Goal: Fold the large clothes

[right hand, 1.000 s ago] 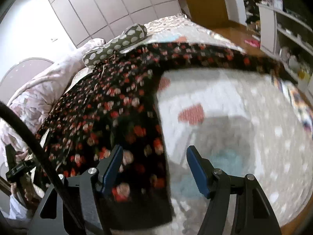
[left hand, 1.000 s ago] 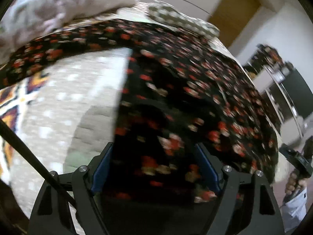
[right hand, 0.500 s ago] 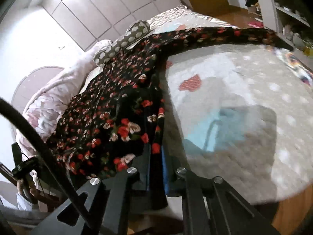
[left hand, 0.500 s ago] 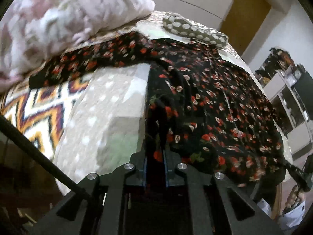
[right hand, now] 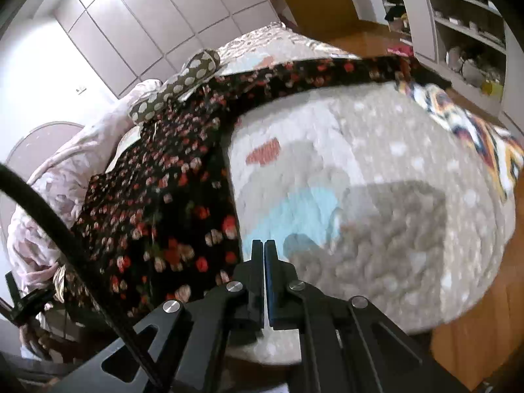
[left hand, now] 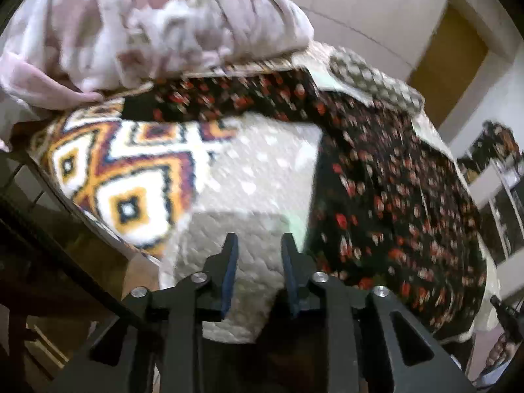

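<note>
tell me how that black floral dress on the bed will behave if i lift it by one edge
Probably floppy: the floral dress lies flat, following the quilt. It looks thin, so likely light. Being so long, one lifted edge would likely drag the rest along.

- The left wrist view looks steeply down from close above the near edge of the bed, along the left gripper [left hand: 258,255], facing the pink quilt [left hand: 147,23] and wardrobe wall.
- The right wrist view looks down the same way along the right gripper [right hand: 264,255], close over the quilted bedspread [right hand: 376,150], with shelves at right.
- Both views share the floral dress [left hand: 393,190] [right hand: 157,203], the dotted pillow [left hand: 370,75] [right hand: 183,82] and the zigzag blanket [left hand: 124,177] [right hand: 475,137].
</note>
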Demonstrator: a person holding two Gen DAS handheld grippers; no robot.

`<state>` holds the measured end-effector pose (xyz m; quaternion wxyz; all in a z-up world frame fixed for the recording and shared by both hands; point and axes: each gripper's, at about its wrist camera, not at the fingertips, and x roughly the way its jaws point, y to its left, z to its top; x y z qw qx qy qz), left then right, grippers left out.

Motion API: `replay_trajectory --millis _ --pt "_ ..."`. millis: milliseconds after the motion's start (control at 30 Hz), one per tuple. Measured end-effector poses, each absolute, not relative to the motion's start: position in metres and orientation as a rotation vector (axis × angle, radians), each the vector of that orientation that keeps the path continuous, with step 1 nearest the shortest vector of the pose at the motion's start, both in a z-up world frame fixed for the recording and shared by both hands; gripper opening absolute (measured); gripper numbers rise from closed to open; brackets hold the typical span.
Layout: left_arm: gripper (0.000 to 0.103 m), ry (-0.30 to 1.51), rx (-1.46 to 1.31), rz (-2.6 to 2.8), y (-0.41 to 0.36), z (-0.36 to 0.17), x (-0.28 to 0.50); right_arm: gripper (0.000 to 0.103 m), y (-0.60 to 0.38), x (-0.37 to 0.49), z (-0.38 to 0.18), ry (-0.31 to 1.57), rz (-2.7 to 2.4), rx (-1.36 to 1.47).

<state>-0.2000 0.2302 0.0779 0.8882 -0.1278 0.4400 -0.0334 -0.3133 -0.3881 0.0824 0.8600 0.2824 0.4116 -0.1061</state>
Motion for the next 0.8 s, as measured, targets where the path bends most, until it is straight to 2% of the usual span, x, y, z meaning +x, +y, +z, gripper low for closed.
replay_trajectory --millis 33,233,367,433,533,800 --pt "0.038 0.901 -0.272 -0.059 0.233 0.081 -0.199 0.003 -0.388 -0.306 0.084 0.856 -0.219 0.587" --pt "0.044 0.870 -0.264 -0.033 0.223 0.093 -0.188 0.004 -0.365 -0.260 0.092 0.867 -0.175 0.503" --pt "0.053 0.853 -0.187 -0.104 0.180 0.103 -0.181 0.004 -0.334 -0.226 0.110 0.857 -0.119 0.419" --pt "0.060 0.845 -0.154 -0.141 0.156 0.106 -0.173 0.009 -0.318 -0.208 0.119 0.853 -0.081 0.387" --pt "0.061 0.828 -0.105 -0.210 0.113 0.108 -0.155 0.018 -0.293 -0.174 0.124 0.855 -0.041 0.340" --pt "0.061 0.890 -0.060 -0.294 0.018 0.070 -0.090 0.018 -0.258 -0.088 0.075 0.902 -0.067 0.327"
